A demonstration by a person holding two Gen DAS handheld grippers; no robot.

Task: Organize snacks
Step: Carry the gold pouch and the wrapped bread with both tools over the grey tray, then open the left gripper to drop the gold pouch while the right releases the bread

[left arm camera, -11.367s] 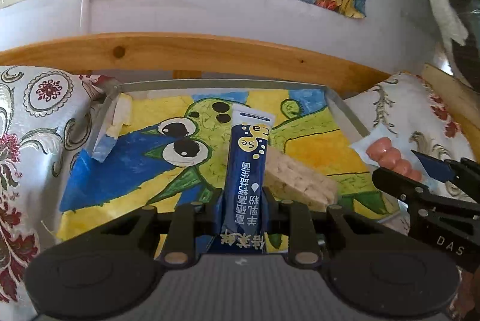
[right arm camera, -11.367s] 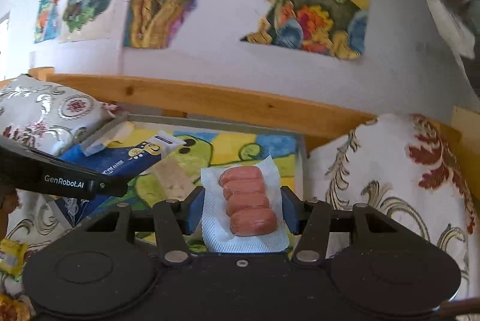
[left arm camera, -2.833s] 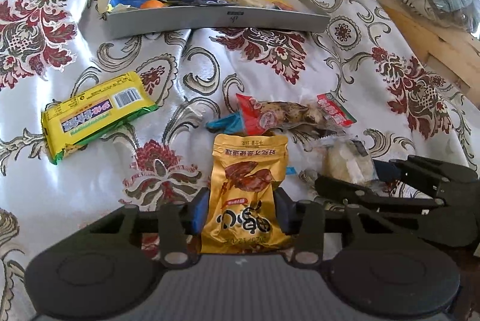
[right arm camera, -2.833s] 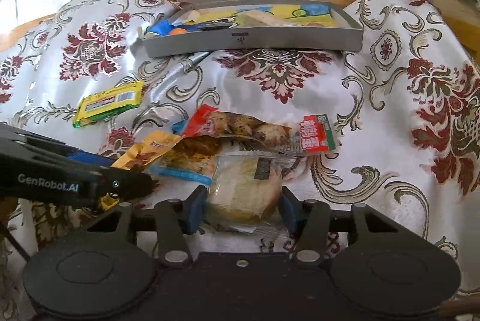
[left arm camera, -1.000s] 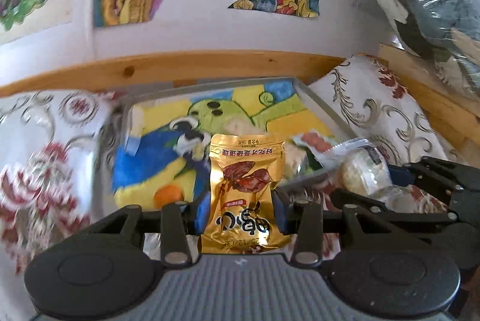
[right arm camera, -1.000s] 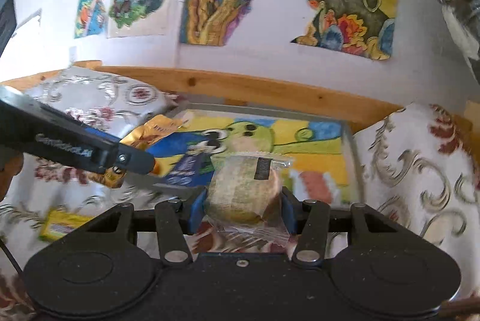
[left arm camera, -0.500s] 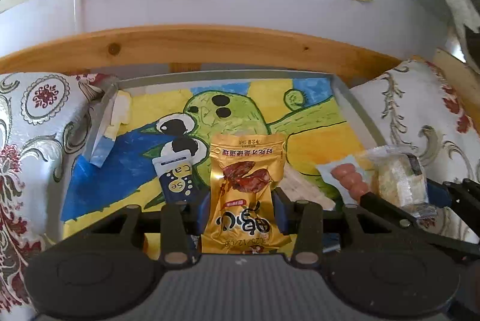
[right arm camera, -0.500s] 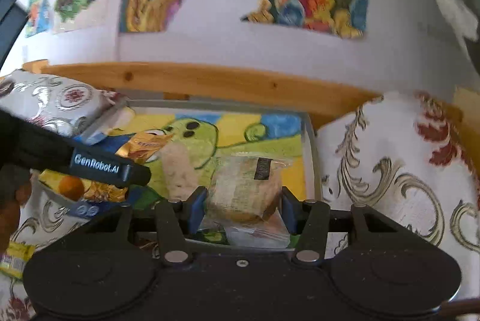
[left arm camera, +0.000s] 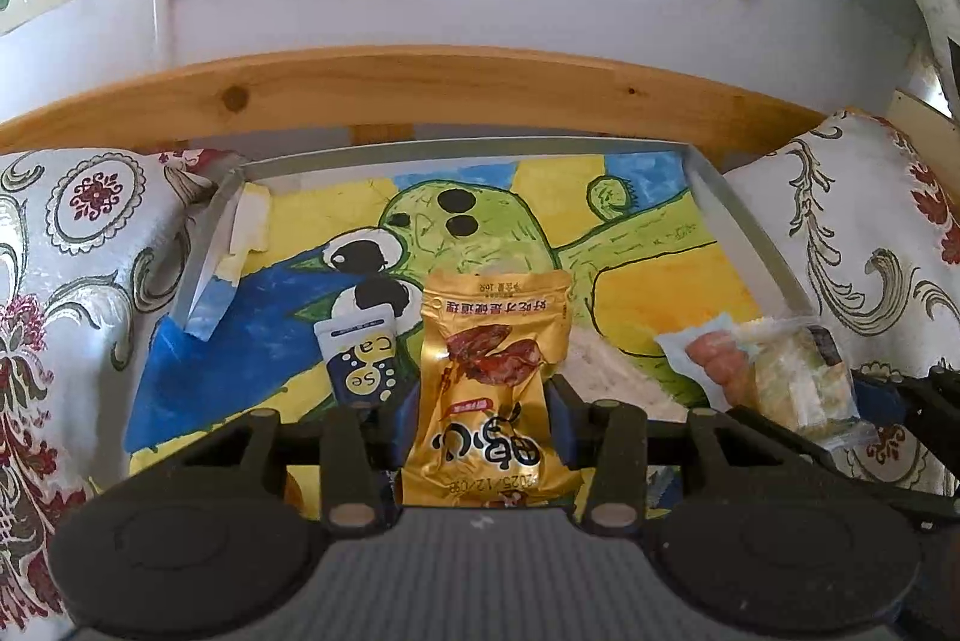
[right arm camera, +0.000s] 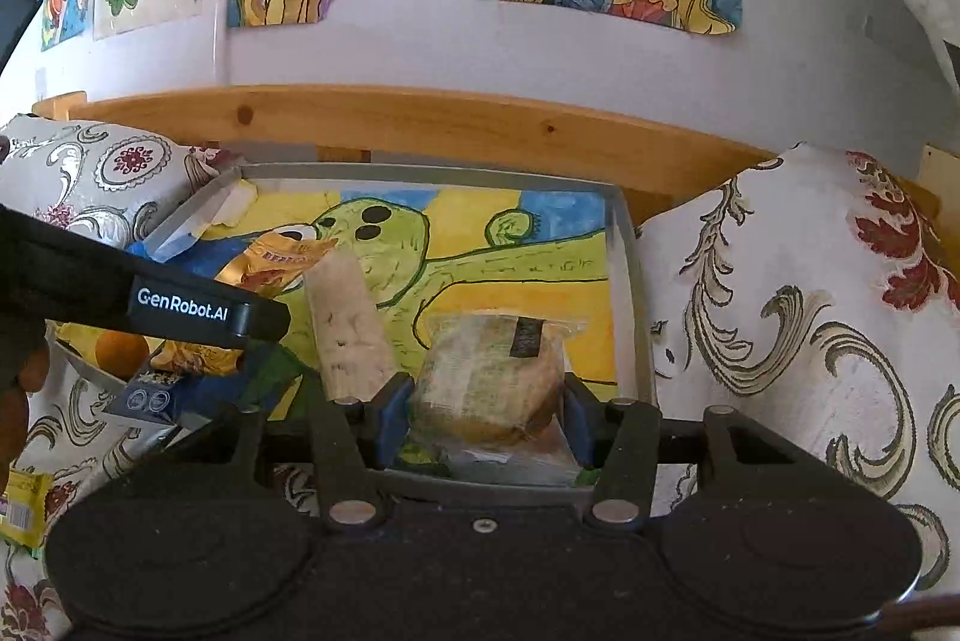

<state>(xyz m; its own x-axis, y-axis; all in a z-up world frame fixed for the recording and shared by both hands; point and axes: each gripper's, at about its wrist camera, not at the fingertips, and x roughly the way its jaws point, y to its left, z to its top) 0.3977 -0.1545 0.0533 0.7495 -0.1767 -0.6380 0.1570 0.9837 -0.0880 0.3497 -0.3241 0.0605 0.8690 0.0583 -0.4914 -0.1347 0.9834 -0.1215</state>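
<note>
Left hand-held gripper (left arm camera: 486, 401) pinches gold pouch (left arm camera: 492, 377) over tray (left arm camera: 744, 245); right hand-held gripper (right arm camera: 486, 407) pinches wrapped cake (right arm camera: 489, 383) at tray's near right; you lower each onto bare liner, clear of blue sachet (left arm camera: 360, 365) and sausage pack (left arm camera: 708, 359); then part fingers.

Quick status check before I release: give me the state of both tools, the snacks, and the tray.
Left tool: shut on gold pouch, held over the tray.
Right tool: shut on wrapped cake, above the tray's near right corner.
Tray: open-topped, holding snacks.
Blue sachet: lying in tray.
Sausage pack: lying in tray.
</note>
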